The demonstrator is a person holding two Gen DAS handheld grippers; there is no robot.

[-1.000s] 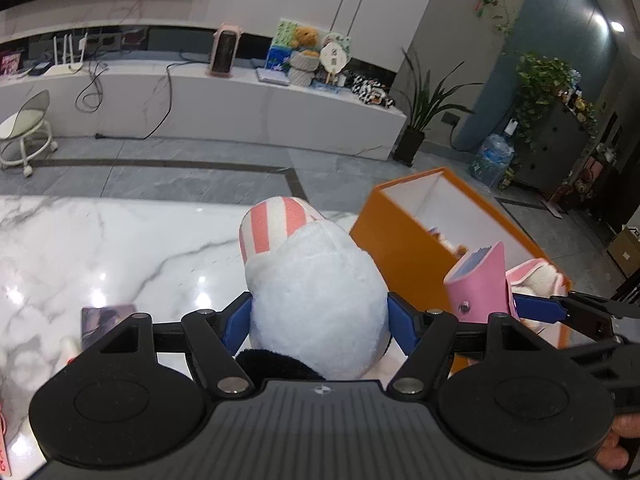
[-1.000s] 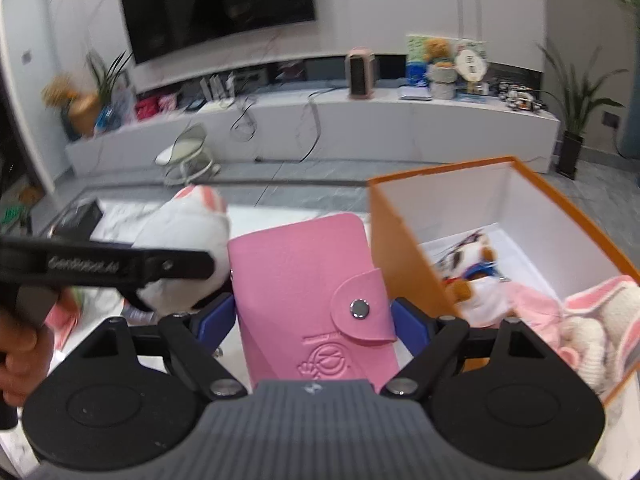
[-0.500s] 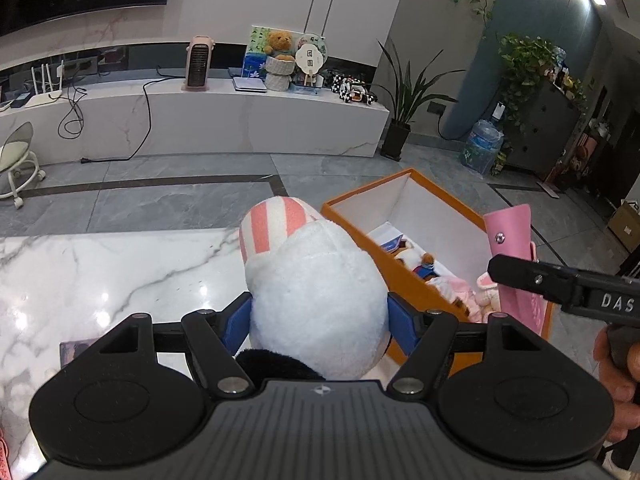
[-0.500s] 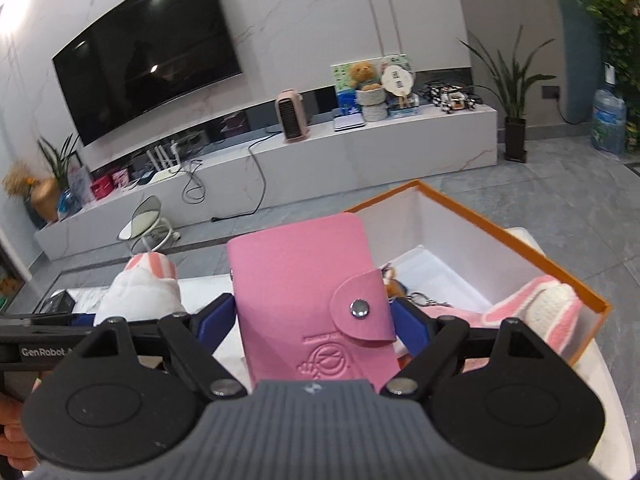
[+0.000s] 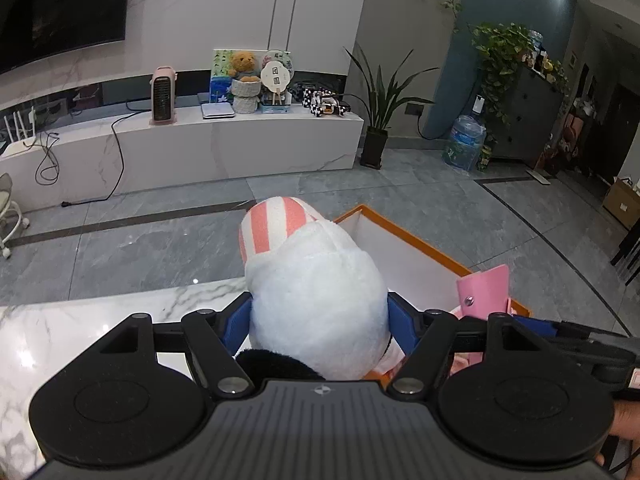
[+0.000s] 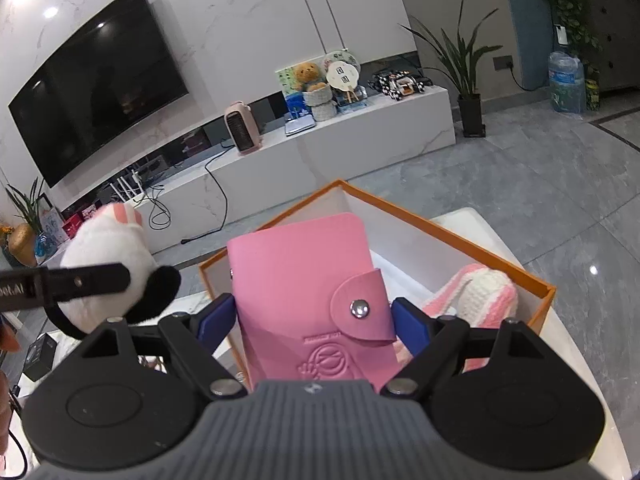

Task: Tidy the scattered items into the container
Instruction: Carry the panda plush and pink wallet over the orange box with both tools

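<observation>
My left gripper is shut on a white plush toy with a pink-striped end and a black patch, held at the near left edge of the orange box. My right gripper is shut on a pink snap card wallet, held upright above the open orange box. The plush toy also shows at the left of the right wrist view, and the wallet at the right of the left wrist view. A pink and white knitted item lies inside the box.
The box stands on a white marble table. A dark small box lies on the table at the left. Beyond the table are grey floor tiles, a white TV bench and potted plants.
Both grippers have moved toward and over the orange box with their loads. The wallet now hangs above the box interior and the plush sits at the box's near edge.
</observation>
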